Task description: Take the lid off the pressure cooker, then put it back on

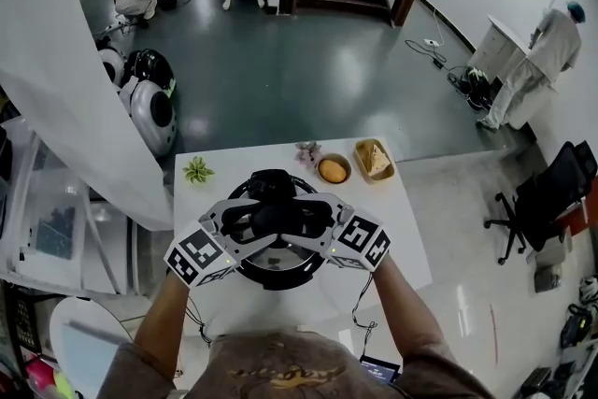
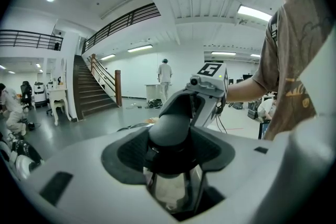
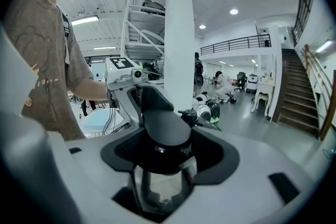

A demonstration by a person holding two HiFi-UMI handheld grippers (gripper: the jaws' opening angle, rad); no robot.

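Note:
The pressure cooker stands in the middle of the white table, shiny steel with a black lid handle across its top. My left gripper comes in from the left and my right gripper from the right, meeting over the lid. In the left gripper view the rounded black handle end fills the gap of the left gripper, pads against it. The right gripper holds the opposite handle end the same way. Whether the lid is lifted off the pot I cannot tell.
Behind the cooker stand a bowl with an orange fruit, a small basket of bread, a green plant and a small purplish thing. An office chair is at the right. Cables hang off the table's near edge.

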